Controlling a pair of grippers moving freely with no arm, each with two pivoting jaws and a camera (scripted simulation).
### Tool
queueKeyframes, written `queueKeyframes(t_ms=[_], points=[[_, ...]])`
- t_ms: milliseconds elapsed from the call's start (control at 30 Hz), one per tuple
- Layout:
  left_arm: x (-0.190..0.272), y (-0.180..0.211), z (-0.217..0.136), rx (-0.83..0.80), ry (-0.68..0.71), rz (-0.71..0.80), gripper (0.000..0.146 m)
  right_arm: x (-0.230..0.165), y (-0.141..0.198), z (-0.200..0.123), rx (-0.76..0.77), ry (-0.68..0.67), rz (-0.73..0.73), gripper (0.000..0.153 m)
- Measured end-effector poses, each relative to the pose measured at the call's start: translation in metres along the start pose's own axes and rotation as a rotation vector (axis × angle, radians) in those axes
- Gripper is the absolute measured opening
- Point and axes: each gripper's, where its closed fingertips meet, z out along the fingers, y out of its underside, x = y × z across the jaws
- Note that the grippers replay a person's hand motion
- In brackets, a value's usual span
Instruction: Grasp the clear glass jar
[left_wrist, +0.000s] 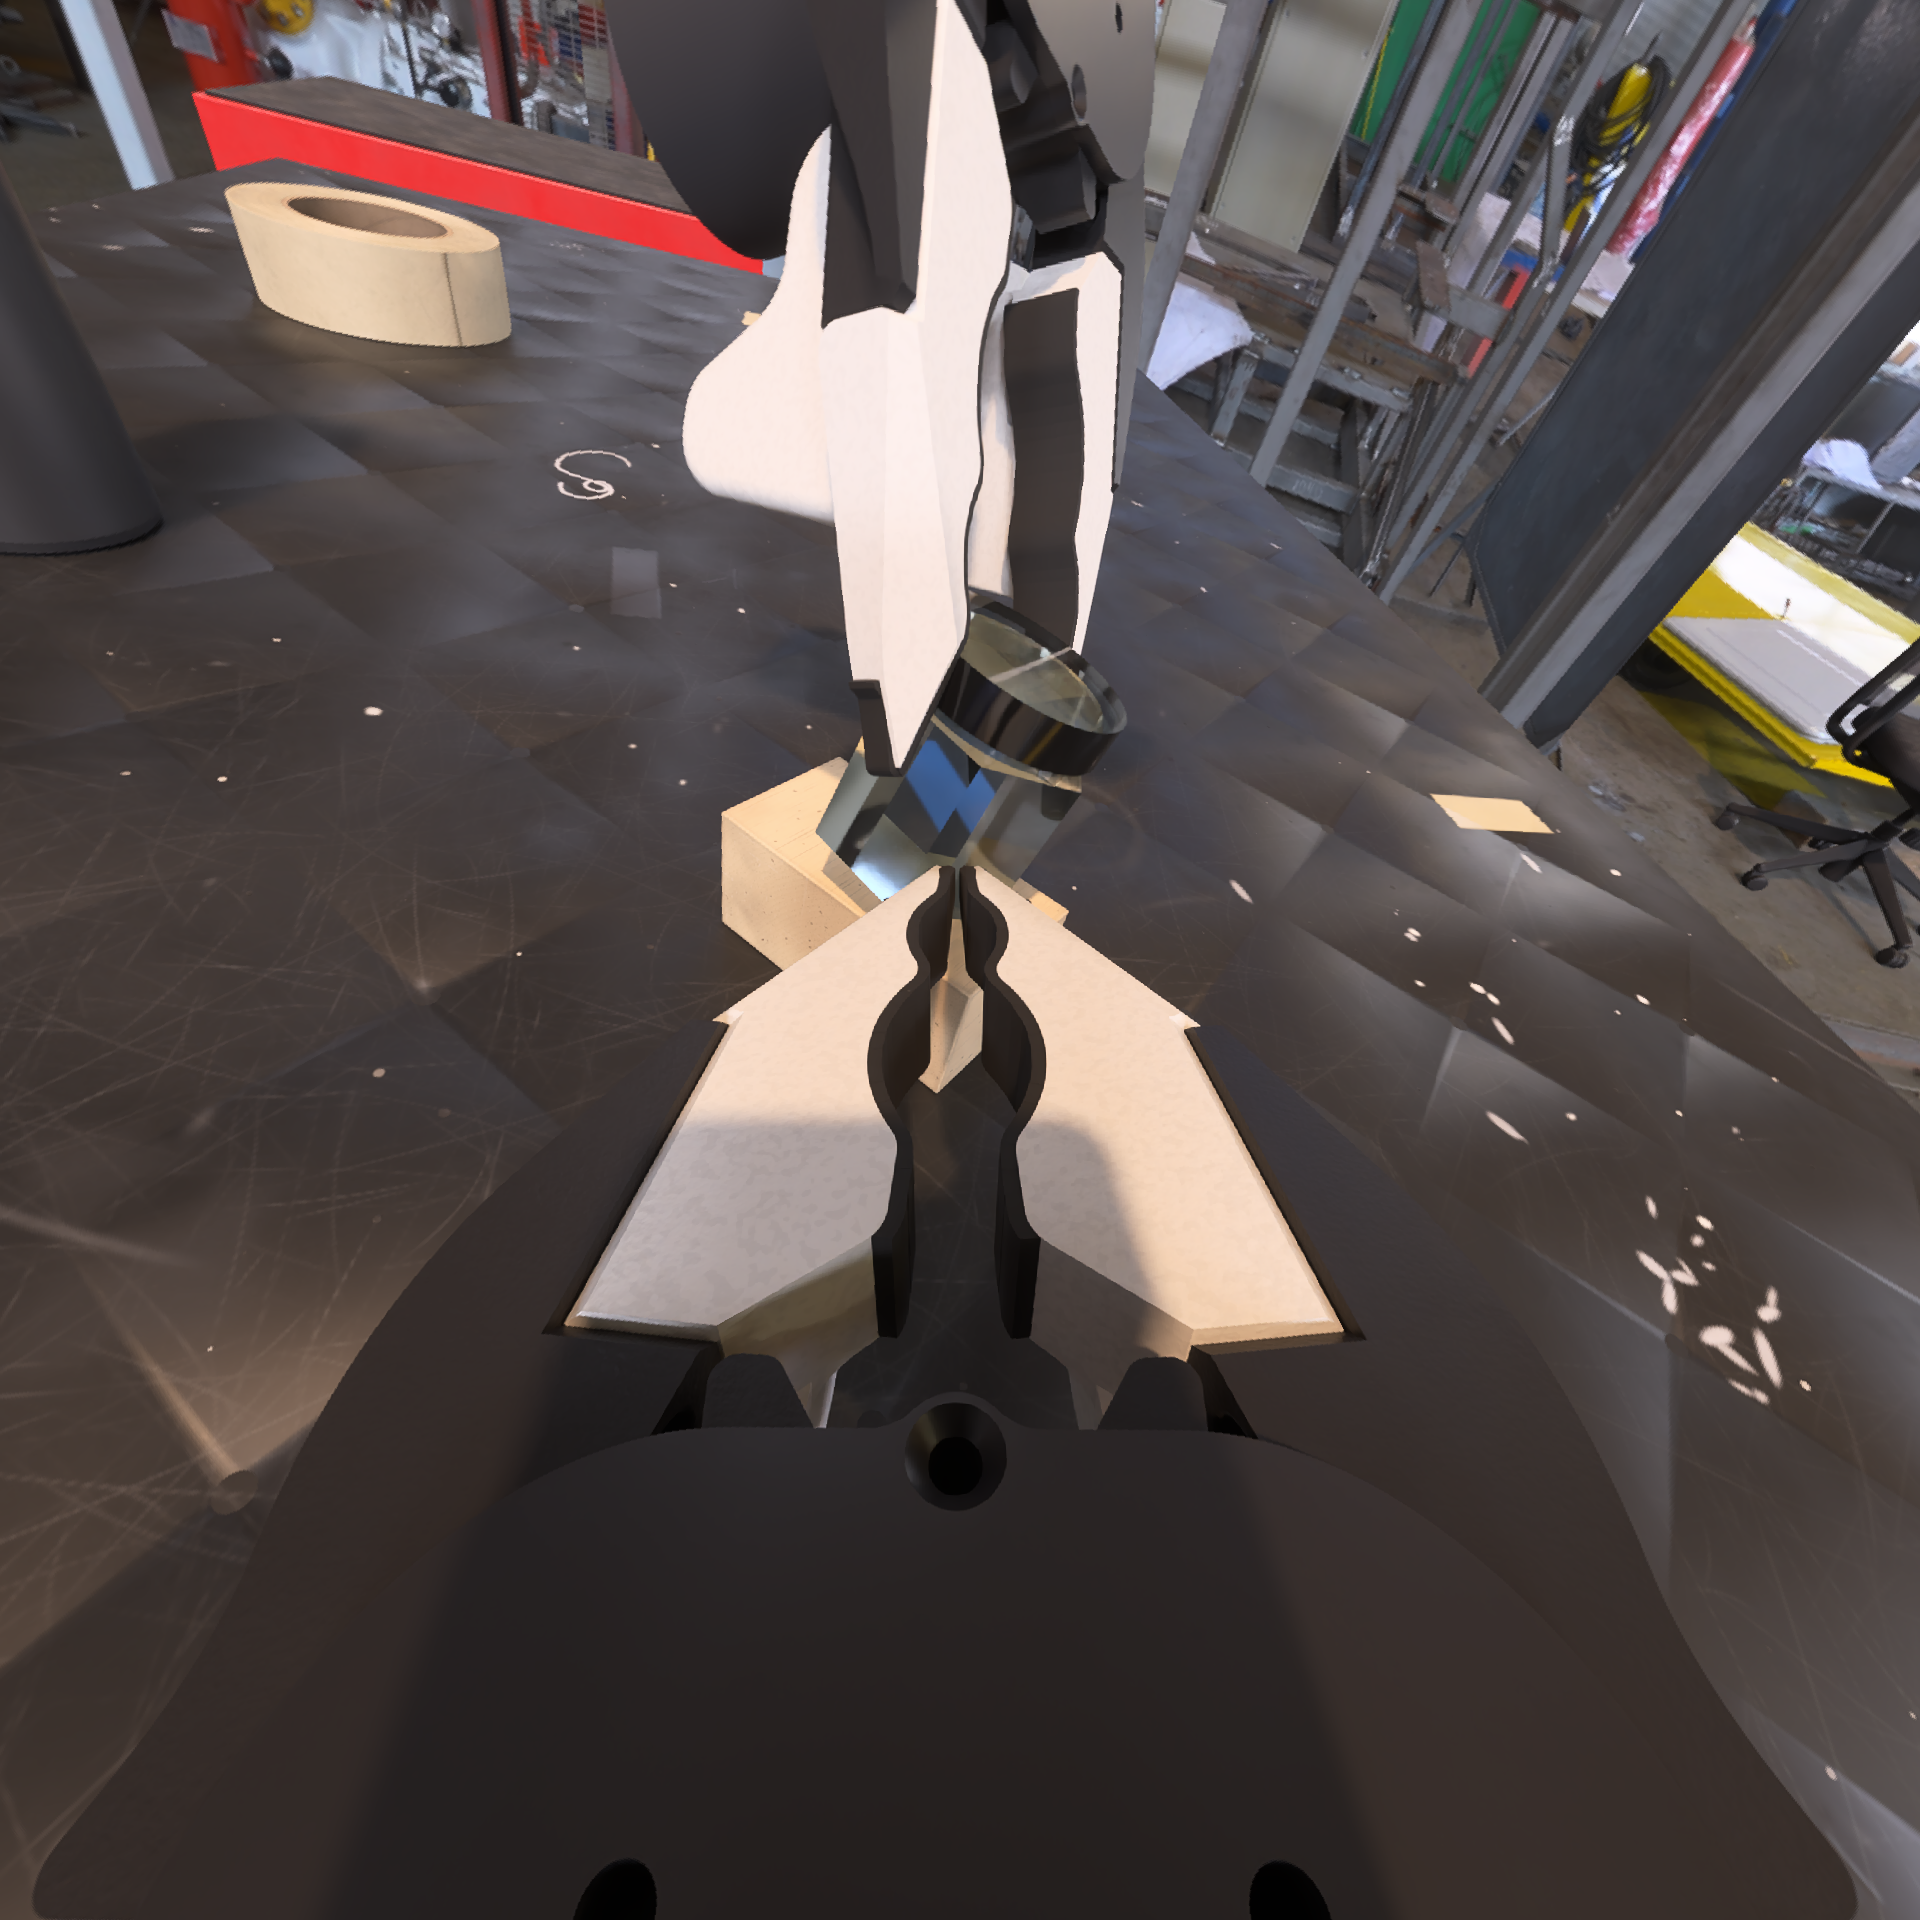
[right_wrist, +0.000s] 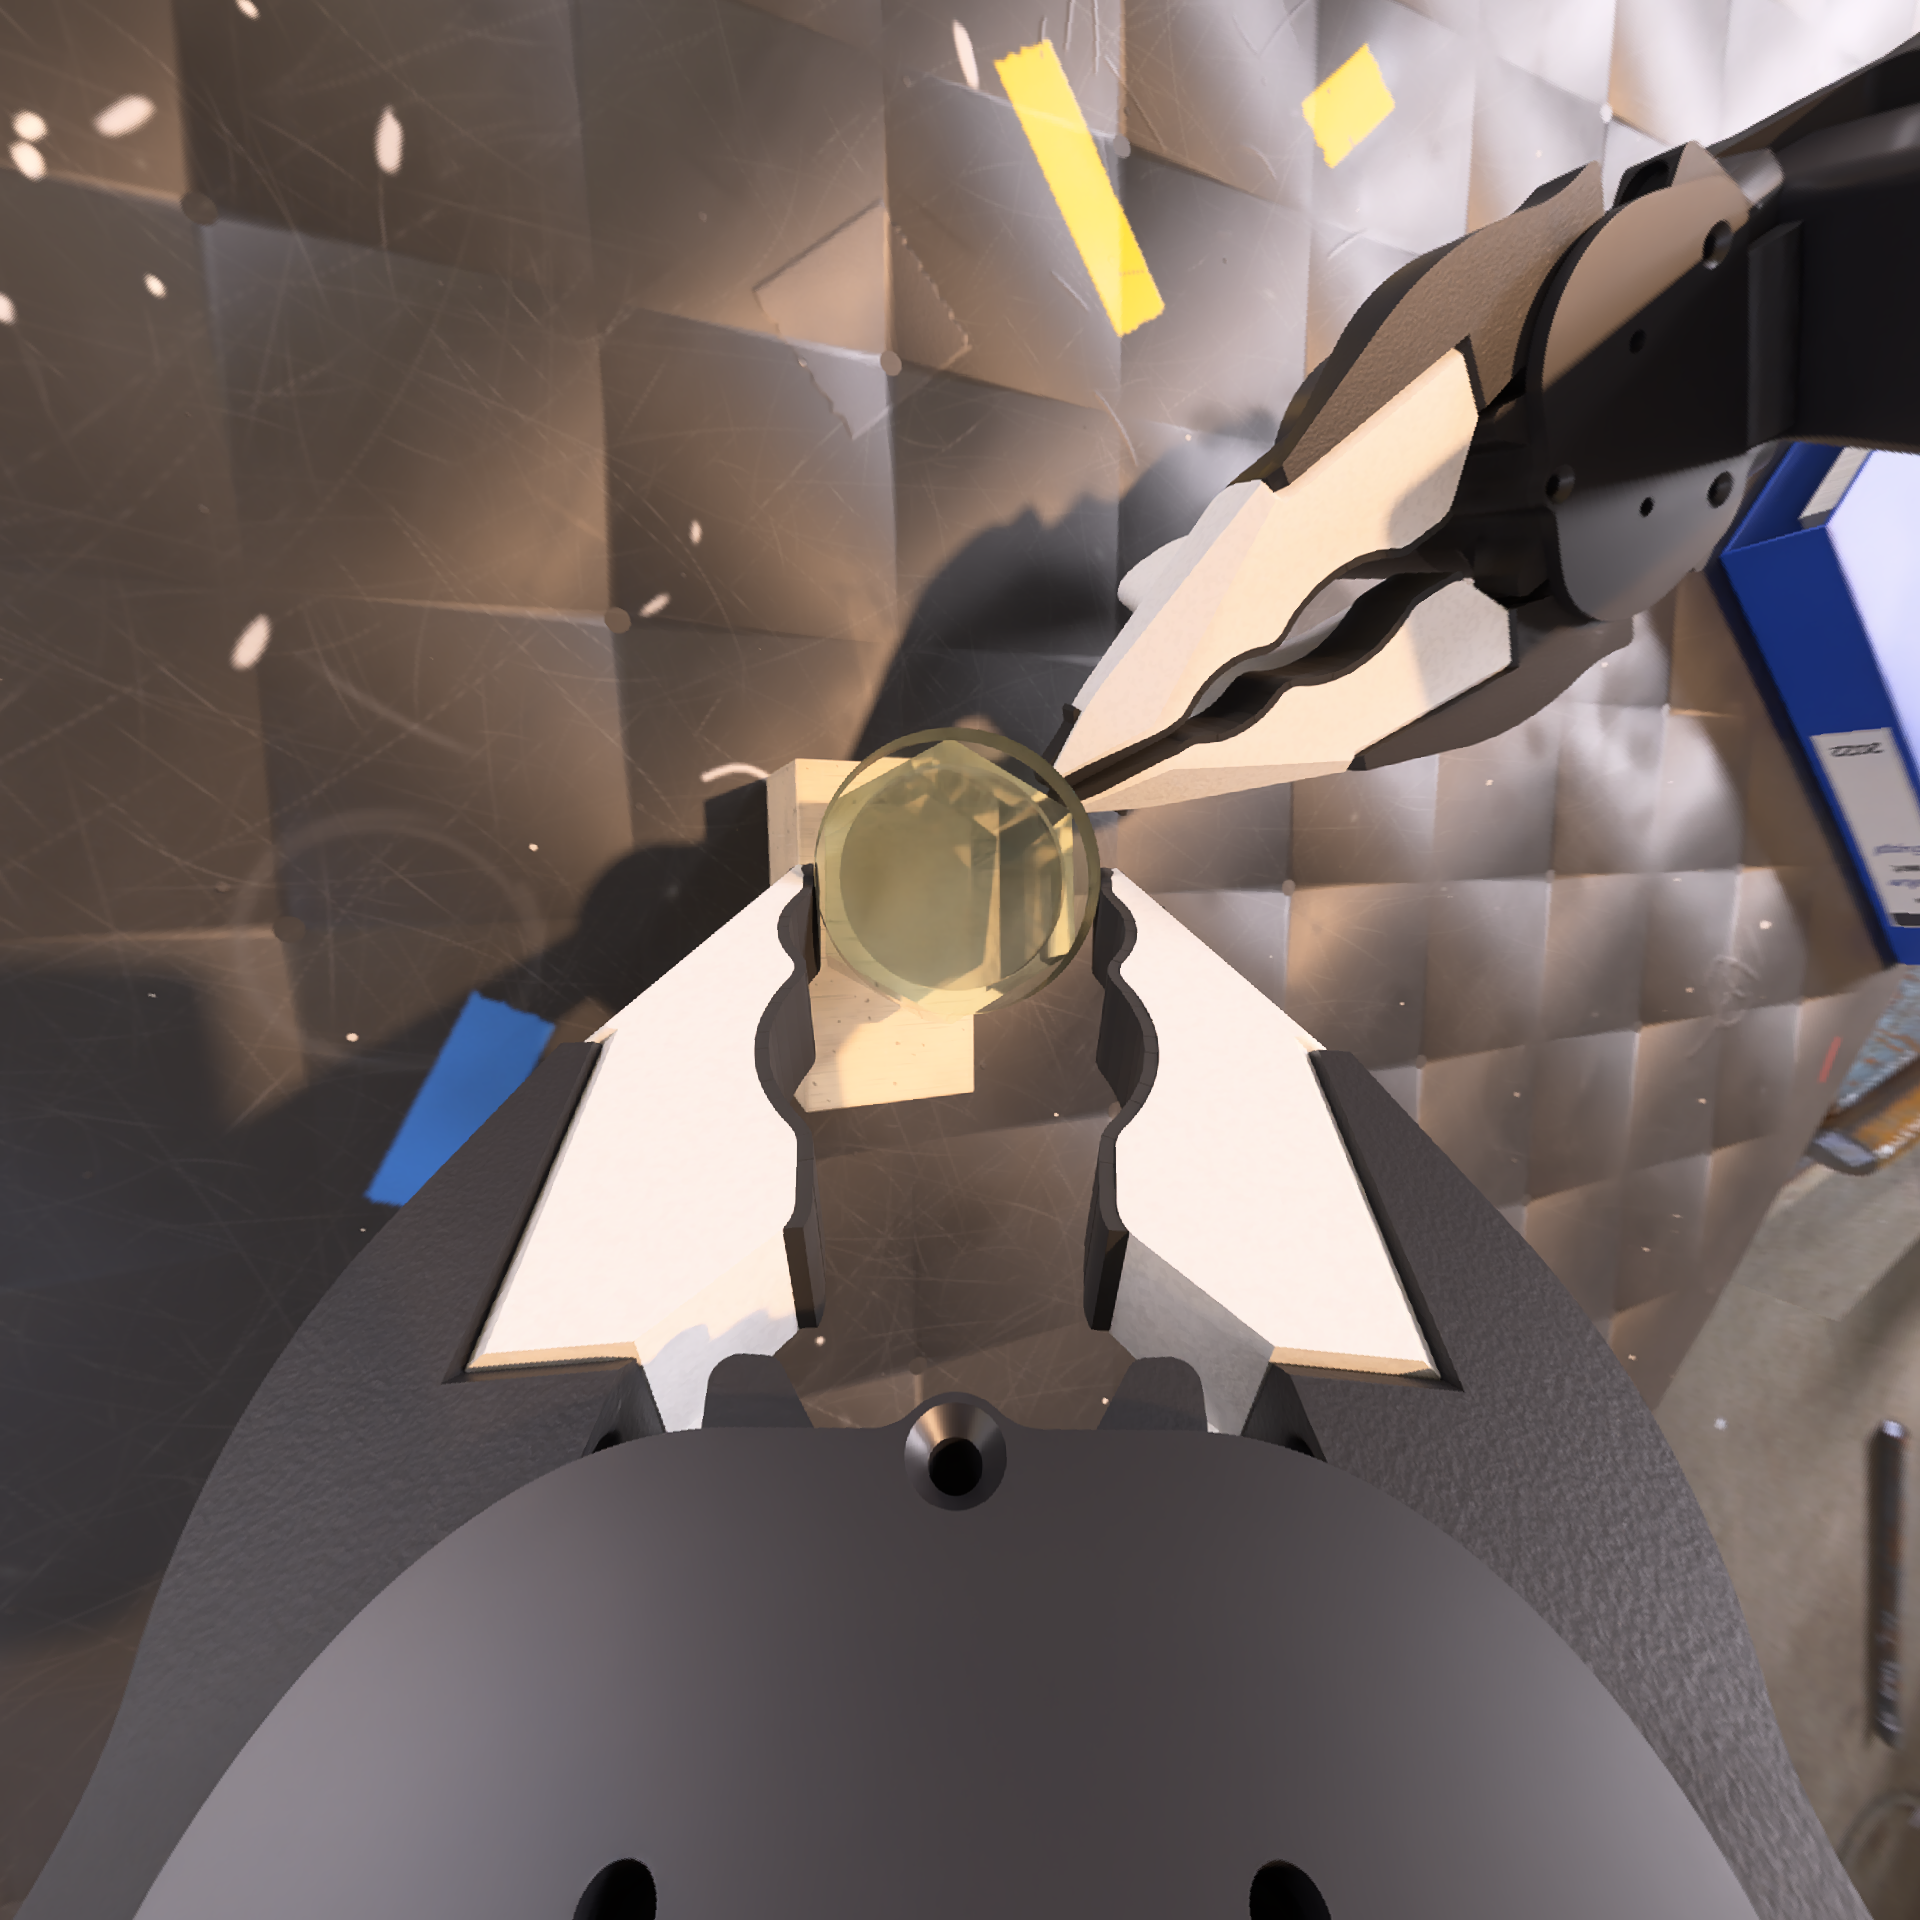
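Observation:
The clear glass jar (left_wrist: 971, 774) with a dark band under its lid hangs tilted over a pale wooden block (left_wrist: 781, 891). My right gripper (left_wrist: 982, 701) comes down from above and is shut on the jar near its top. In the right wrist view I look down on the jar's lid (right_wrist: 956, 868), gripped between the right gripper's fingertips (right_wrist: 956, 888). My left gripper (left_wrist: 951, 883) is shut and empty. Its tips (right_wrist: 1070, 777) meet the jar's lower side.
The dark scratched metal table (left_wrist: 364, 935) carries a roll of beige tape (left_wrist: 374, 265) at the far left and a dark cone (left_wrist: 52, 416). The block (right_wrist: 894, 1060) lies under the jar. A blue binder (right_wrist: 1808, 686), yellow tape strips (right_wrist: 1081, 187), blue tape (right_wrist: 457, 1091) and a pen (right_wrist: 1886, 1579) lie around.

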Motion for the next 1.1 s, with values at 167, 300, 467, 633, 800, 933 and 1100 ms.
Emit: queueKeyframes(t_ms=[167, 300, 467, 633, 800, 933, 1100], points=[[-0.0017, 0.0005, -0.0008, 0.007, 0.002, -0.017, 0.0, 0.0015, -0.0029, -0.0013, 0.013, 0.031, -0.033, 0.053], [-0.0024, 0.0003, -0.0007, 0.012, -0.001, -0.022, 0.001, 0.0004, -0.003, -0.0008, 0.012, 0.029, -0.04, 0.053], [-0.0029, 0.0001, -0.0006, 0.02, 0.001, -0.045, 0.0, 0.0005, -0.0027, -0.0002, 0.026, 0.025, -0.017, 0.053], [-0.0022, 0.0, -0.0001, 0.016, -0.001, -0.042, 0.0, -0.0004, -0.0027, -0.0002, 0.031, 0.017, 0.006, 0.053], [-0.0031, 0.0, -0.0002, 0.011, -0.01, -0.039, 0.0, 0.0001, -0.0022, 0.0001, 0.039, 0.014, 0.021, 0.053], [-0.0034, -0.0001, -0.0001, 0.008, -0.014, -0.04, 0.0, 0.0002, -0.0019, 0.0001, 0.05, 0.011, 0.026, 0.053], [-0.003, 0.0003, -0.0006, 0.006, -0.009, -0.025, 0.0, 0.0001, -0.0025, 0.0003, 0.054, 0.012, 0.021, 0.053]])
